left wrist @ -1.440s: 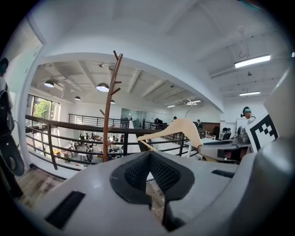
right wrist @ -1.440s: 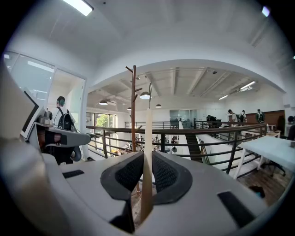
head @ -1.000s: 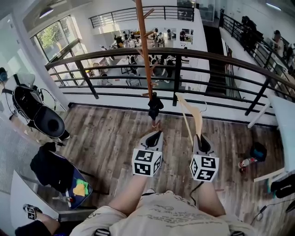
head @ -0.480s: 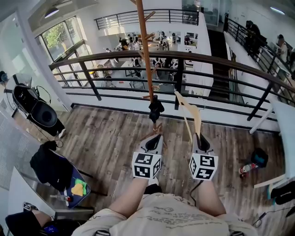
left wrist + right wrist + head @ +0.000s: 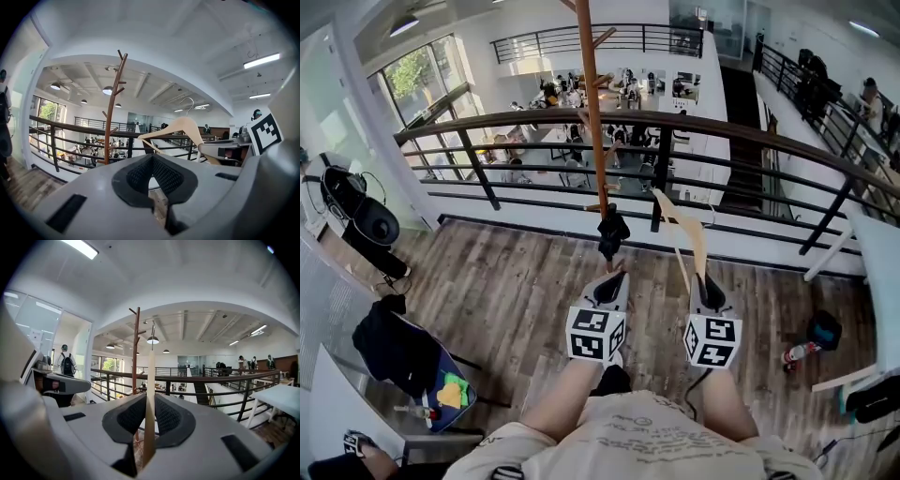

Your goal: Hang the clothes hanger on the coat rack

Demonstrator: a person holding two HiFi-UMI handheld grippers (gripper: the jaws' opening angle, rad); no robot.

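Observation:
The coat rack (image 5: 592,112) is a tall brown wooden pole with short pegs, standing just in front of the railing. A dark bundle (image 5: 612,228) hangs low on it. My right gripper (image 5: 705,286) is shut on the lower end of a pale wooden hanger (image 5: 686,239), which rises tilted to the right of the pole, apart from it. In the right gripper view the hanger (image 5: 150,376) stands edge-on between the jaws, with the rack (image 5: 136,352) behind it on the left. My left gripper (image 5: 609,281) is shut and empty, close to the pole's base. The left gripper view shows the hanger (image 5: 180,129) and the rack (image 5: 111,117).
A dark metal railing (image 5: 675,117) runs across behind the rack, with an open lower floor beyond. A white table (image 5: 881,281) stands at the right and a bottle (image 5: 794,354) lies on the wooden floor. A chair with dark clothing (image 5: 389,342) and a backpack (image 5: 366,220) are at the left.
Both grippers and the hanger hold nearly the same place in view. The head view has shifted slightly, so the things at the left have slid toward the edge.

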